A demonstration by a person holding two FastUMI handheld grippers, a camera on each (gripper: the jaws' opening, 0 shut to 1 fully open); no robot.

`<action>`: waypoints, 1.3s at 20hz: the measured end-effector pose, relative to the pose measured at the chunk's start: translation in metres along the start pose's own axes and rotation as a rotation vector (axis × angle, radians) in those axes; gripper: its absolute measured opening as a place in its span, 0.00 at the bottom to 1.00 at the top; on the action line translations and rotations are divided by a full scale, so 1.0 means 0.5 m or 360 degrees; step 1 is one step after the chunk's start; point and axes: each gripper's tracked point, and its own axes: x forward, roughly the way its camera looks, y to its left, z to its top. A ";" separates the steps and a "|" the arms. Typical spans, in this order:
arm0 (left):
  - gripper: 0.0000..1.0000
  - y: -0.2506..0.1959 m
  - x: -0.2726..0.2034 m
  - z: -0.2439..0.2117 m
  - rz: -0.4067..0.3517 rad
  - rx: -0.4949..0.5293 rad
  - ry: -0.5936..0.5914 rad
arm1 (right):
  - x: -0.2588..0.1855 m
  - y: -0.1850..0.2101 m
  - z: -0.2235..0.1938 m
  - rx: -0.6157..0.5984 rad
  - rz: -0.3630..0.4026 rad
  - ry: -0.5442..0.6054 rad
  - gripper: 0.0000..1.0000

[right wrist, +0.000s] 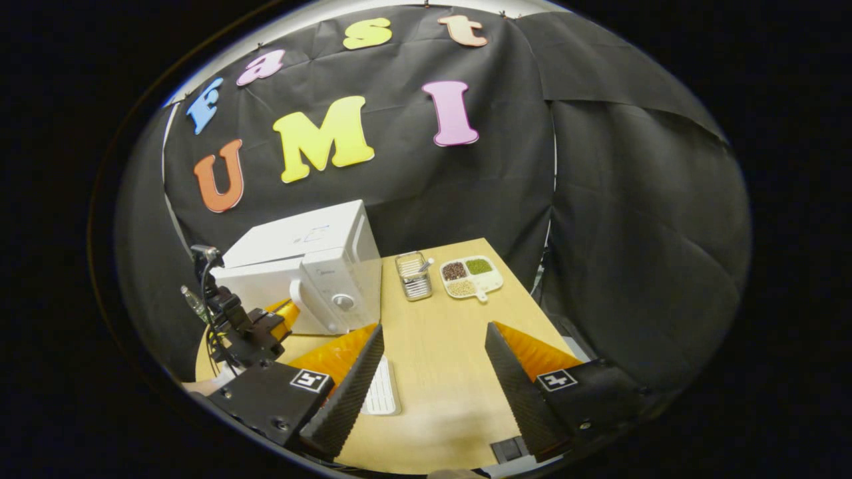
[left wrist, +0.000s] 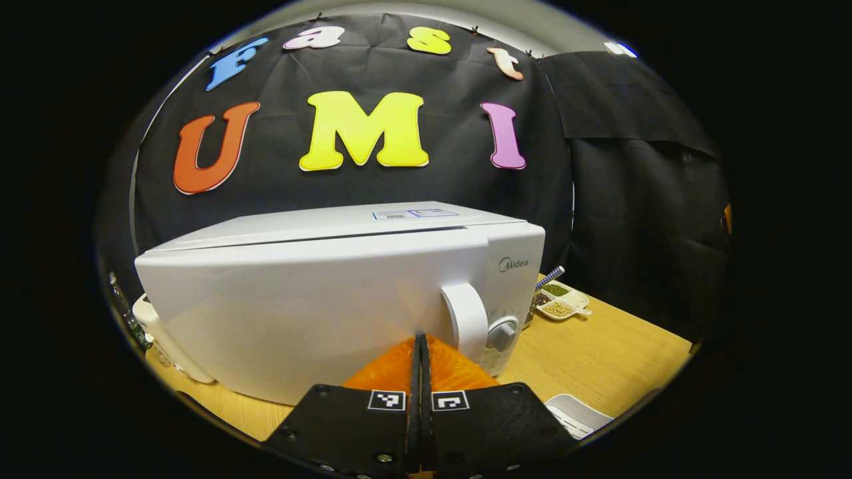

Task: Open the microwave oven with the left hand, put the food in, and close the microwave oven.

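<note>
On my left gripper view, a pale object (left wrist: 163, 336) stands at the microwave's far left corner, partly hidden, and I cannot tell what it is. The white microwave (left wrist: 319, 293) sits on the table (left wrist: 599, 352) with its door closed. My left gripper (left wrist: 421, 342) is right in front of the door, jaws pressed together with nothing between them, tips just left of the door handle (left wrist: 466, 319); I cannot tell whether they touch the door. Right of the handle is the round knob (left wrist: 502, 332). Farther right, behind the microwave's corner, lies a divided dish of beans and grains (left wrist: 559, 303). A white ribbed tray (left wrist: 576, 414) shows at the bottom right edge.

On my right gripper view, the left gripper (right wrist: 276, 319) appears at the far left against the microwave (right wrist: 313, 273) front, cable trailing behind it. The white ribbed tray (right wrist: 381, 389) lies flat on the table (right wrist: 439, 359), just inside the left finger of my right gripper (right wrist: 432, 346), whose jaws are spread wide over bare tabletop, holding nothing. Beyond them, right of the microwave, stands a small wire basket (right wrist: 413, 276), and beside it to the right the divided dish (right wrist: 471, 276) with its three fillings. A small dark item (right wrist: 509, 449) lies at the table's near edge.
</note>
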 end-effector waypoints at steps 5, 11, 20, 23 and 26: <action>0.00 0.000 0.006 0.000 0.0010 -0.0001 0.0001 | 0.011 0.009 0.002 0.0001 0.0017 0.0007 0.91; 0.01 0.003 0.021 0.001 0.0038 -0.0025 0.0031 | 0.012 0.017 -0.003 -0.0016 0.0044 0.0017 0.98; 0.89 0.058 -0.108 -0.028 0.0229 0.0009 0.0162 | -0.006 0.024 0.012 -0.0092 0.0058 -0.0063 0.98; 0.96 0.082 -0.226 0.047 0.0273 0.0049 0.0078 | -0.032 0.058 0.046 -0.0178 0.0090 -0.0170 0.91; 0.97 0.093 -0.353 0.140 0.0301 -0.0005 -0.0049 | -0.073 0.108 0.087 -0.0286 0.0138 -0.0327 0.91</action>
